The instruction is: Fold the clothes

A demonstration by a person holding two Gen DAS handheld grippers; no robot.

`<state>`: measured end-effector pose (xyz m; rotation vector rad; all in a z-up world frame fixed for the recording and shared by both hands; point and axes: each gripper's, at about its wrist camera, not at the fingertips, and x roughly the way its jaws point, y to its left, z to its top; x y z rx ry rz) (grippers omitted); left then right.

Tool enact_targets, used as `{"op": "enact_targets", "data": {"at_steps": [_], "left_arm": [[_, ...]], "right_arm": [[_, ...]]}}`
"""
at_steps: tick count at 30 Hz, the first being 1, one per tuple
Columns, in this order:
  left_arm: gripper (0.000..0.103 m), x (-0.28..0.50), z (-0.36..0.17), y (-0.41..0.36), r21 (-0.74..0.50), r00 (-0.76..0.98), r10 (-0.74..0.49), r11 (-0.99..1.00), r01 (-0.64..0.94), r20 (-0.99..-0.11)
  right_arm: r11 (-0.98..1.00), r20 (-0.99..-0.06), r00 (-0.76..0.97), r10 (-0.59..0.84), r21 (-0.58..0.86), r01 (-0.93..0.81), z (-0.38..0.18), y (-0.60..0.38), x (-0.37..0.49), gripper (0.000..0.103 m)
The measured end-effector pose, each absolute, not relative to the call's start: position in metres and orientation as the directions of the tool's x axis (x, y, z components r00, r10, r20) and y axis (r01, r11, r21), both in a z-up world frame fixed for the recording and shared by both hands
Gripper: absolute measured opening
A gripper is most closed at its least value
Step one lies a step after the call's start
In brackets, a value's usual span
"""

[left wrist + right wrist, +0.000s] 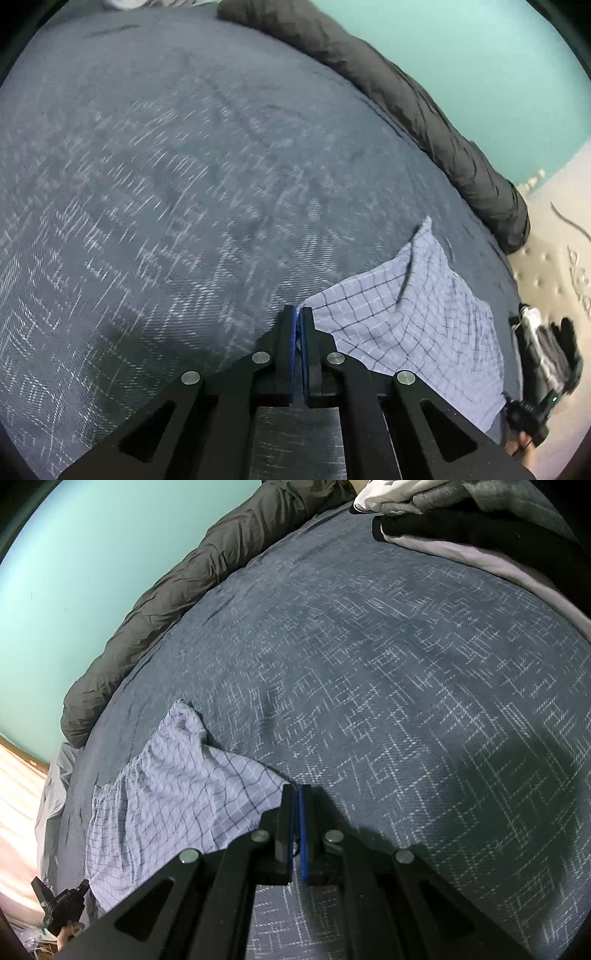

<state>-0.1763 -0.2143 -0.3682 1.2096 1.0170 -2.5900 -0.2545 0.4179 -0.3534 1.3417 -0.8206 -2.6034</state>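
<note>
We see one checked garment (417,325) at lower right of the left view, on the patterned bedspread (184,184). Our left gripper (298,314) and right gripper (295,792) each pinch a corner, jaws closed. No containers appear.

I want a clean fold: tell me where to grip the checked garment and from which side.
Grip the two near corners of the checked garment, coming from the near edge: it lies spread on the bedcover, corners thin and free. The left gripper and right gripper are shut there.
</note>
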Motion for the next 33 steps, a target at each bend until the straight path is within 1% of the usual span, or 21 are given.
{"op": "enact_targets", "data": {"at_steps": [14, 18, 23, 26, 28, 30, 31, 33], "left_arm": [[0.003, -0.174, -0.365, -0.204, -0.518, -0.662, 0.159, -0.761, 0.391, -0.732], [0.004, -0.177, -0.349, -0.200, -0.486, -0.678, 0.113, -0.782, 0.390, -0.726], [0.008, -0.210, -0.329, -0.192, -0.448, -0.701, 0.107, -0.833, 0.324, -0.705], [0.008, -0.232, -0.326, -0.184, -0.458, -0.691, 0.153, -0.844, 0.280, -0.706], [0.008, -0.244, -0.328, -0.175, -0.447, -0.680, 0.165, -0.855, 0.262, -0.714], [0.008, -0.253, -0.326, -0.167, -0.421, -0.669, 0.165, -0.875, 0.240, -0.725], [0.008, -0.257, -0.324, -0.163, -0.406, -0.664, 0.164, -0.885, 0.228, -0.730], [0.008, -0.267, -0.321, -0.157, -0.383, -0.660, 0.152, -0.897, 0.220, -0.735]], "right_arm": [[-0.842, -0.728, -0.604, -0.324, 0.513, -0.167, -0.357, 0.419, -0.254, 0.002], [-0.832, -0.728, -0.603, -0.326, 0.524, -0.182, -0.359, 0.419, -0.254, 0.002], [-0.829, -0.731, -0.608, -0.310, 0.521, -0.203, -0.356, 0.417, -0.253, 0.004], [-0.835, -0.729, -0.617, -0.298, 0.512, -0.201, -0.353, 0.415, -0.252, 0.010], [-0.839, -0.723, -0.631, -0.281, 0.505, -0.204, -0.349, 0.415, -0.250, 0.017], [-0.842, -0.715, -0.650, -0.258, 0.497, -0.212, -0.343, 0.415, -0.248, 0.030], [-0.841, -0.709, -0.659, -0.251, 0.496, -0.214, -0.341, 0.416, -0.247, 0.032], [-0.845, -0.700, -0.675, -0.235, 0.490, -0.214, -0.337, 0.416, -0.246, 0.032]]}}
